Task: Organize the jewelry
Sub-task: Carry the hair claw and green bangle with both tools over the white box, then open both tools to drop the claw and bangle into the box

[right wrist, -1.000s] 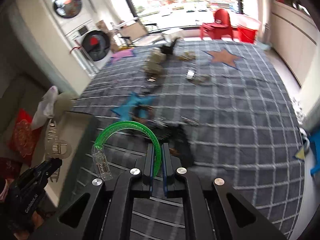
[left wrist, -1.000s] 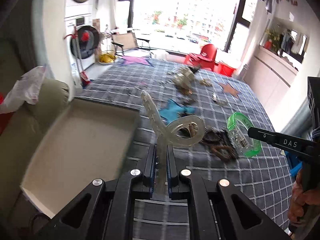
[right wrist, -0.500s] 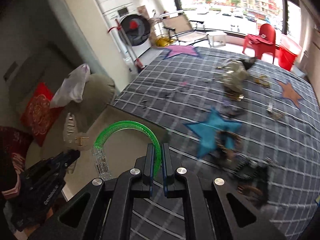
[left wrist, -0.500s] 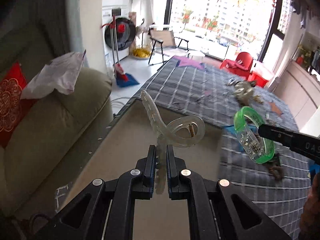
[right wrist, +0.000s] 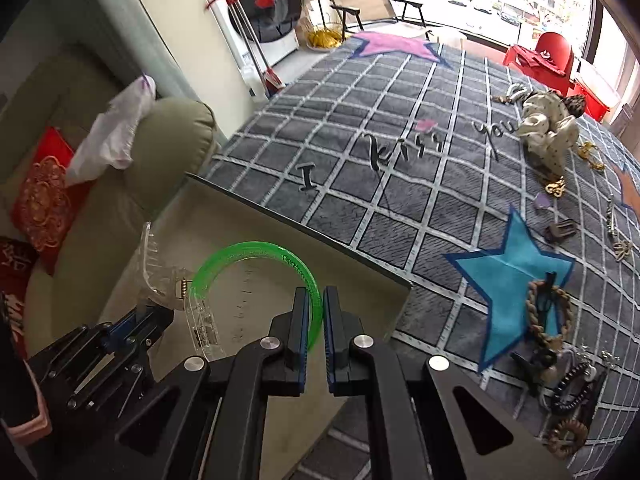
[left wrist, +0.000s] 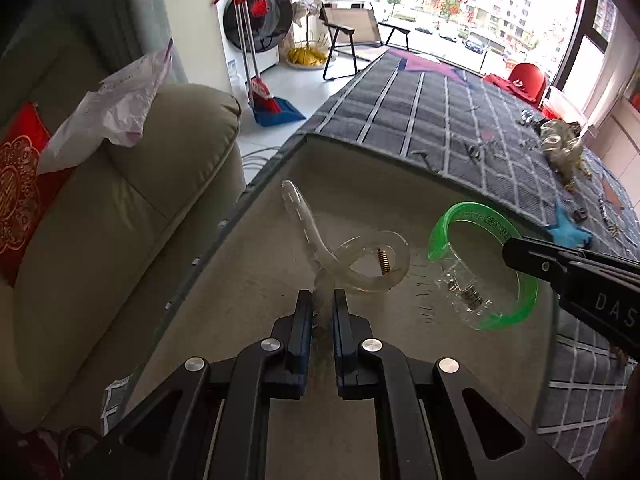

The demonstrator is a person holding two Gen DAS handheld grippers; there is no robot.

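Nearest me, my left claw (left wrist: 320, 300) is clamped on the stem of a clear plastic hair claw clip with a small brass spring (left wrist: 352, 256), holding it above the beige shallow tray (left wrist: 256, 280). Just beside it, my right claw (right wrist: 316, 312) grips the translucent green plastic bangle with a clear clasp (right wrist: 256, 264) by its rim, also over the tray. The two pieces hang close together; I judge they could knock or snag if I release both at once, and the bangle might roll toward the tray's far edge. Beyond, more jewellery lies scattered on the grey checked rug (right wrist: 400, 184), around the blue star patch (right wrist: 516, 272).
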